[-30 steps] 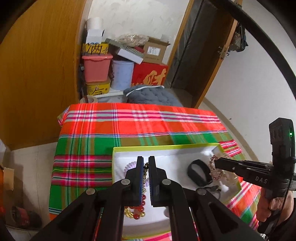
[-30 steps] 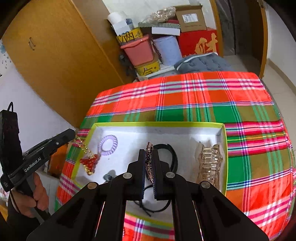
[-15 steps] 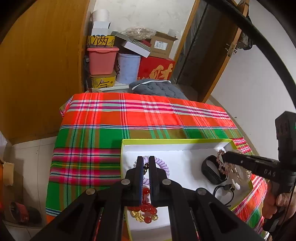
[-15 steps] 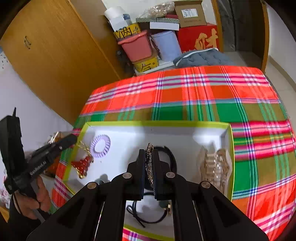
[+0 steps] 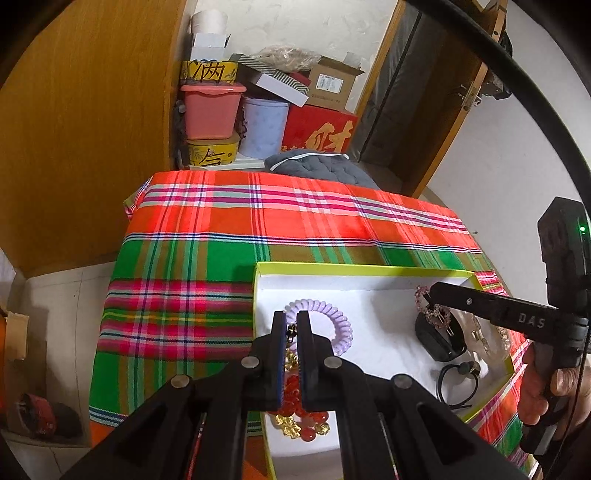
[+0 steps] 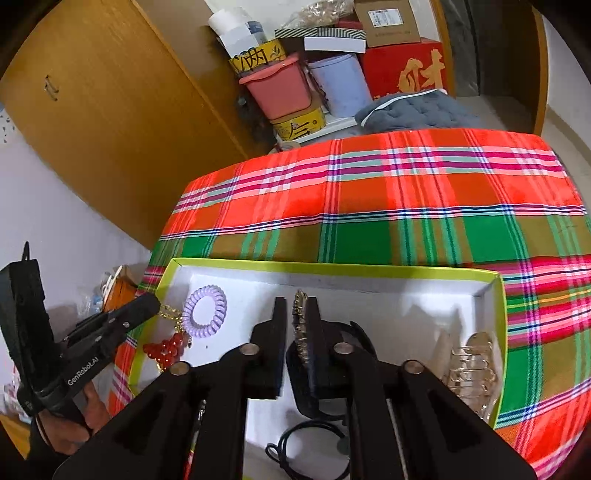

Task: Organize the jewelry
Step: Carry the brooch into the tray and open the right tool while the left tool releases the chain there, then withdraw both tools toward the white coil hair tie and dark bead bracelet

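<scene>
Left gripper point(image 5: 291, 325): fingers narrow, pinching the gold chain of a red bead charm point(image 5: 295, 387) over the tray point(image 5: 362, 268). Right gripper point(image 6: 298, 314): fingers narrow, clamping a rhinestone hair clip point(image 6: 301, 325) above the tray. Purple coil hair tie point(image 5: 341, 325) lies inside, left.

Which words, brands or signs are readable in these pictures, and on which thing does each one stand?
"DAS": on the right gripper, along its arm.
"GenRobot.AI": on the left gripper, along its arm.
"财": large gold character on the red box.
Black characters on the yellow tub: not clearly readable.
Printed label on the cardboard box: too small to read.
</scene>
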